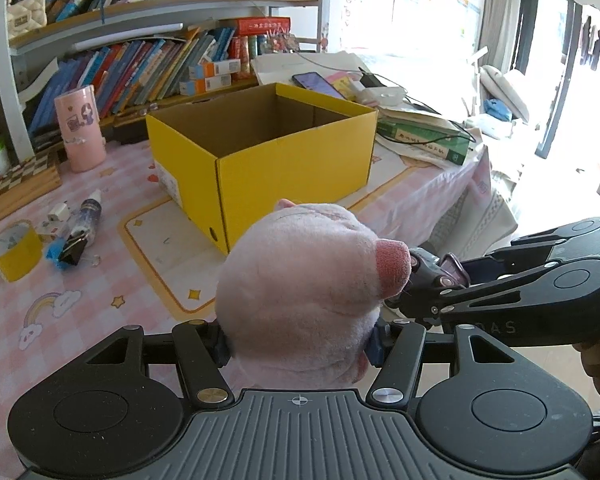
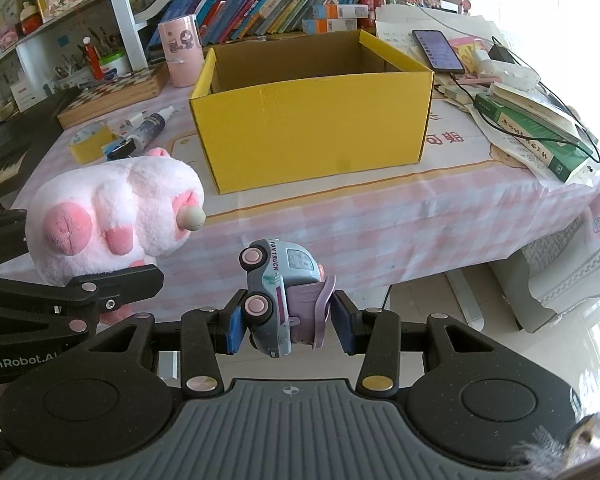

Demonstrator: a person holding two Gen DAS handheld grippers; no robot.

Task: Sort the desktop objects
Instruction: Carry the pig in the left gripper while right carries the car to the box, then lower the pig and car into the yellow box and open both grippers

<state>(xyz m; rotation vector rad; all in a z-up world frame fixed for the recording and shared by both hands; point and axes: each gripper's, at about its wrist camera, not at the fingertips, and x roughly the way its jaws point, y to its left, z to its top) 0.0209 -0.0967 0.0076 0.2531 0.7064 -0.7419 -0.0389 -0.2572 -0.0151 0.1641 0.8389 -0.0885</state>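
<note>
Left wrist view: a pink plush pig [image 1: 300,292] is clamped between the pads of the left claw [image 1: 300,344], its red snout turned toward the right claw [image 1: 428,280], which comes in from the side. Beyond the pig, the yellow box [image 1: 260,152] is seen standing open on the pink checked worktop [image 1: 80,320], its brown inside apparently bare as far as can be seen.

In the right wrist view, a small toy truck [image 2: 280,300] in pale blue and lilac is gripped by the right claw [image 2: 290,328], tipped on its side, wheels against the left pad. The truck is held in the air just short of the worktop's near edge [image 2: 340,240], with the box [image 2: 312,128] straight ahead and the pig [image 2: 112,216] carried alongside.

So the carry-to-box step is judged to be in hand, both loads lifted and neither yet over the rim. Next, each claw must be brought above the opening before anything is let go; the near wall has to be cleared, and the two claws kept from crowding each other.

Left behind near the far corner are a tape roll [image 1: 16,256], a bottle [image 1: 88,216] and a binder clip [image 1: 74,252], still to be sorted.
</note>
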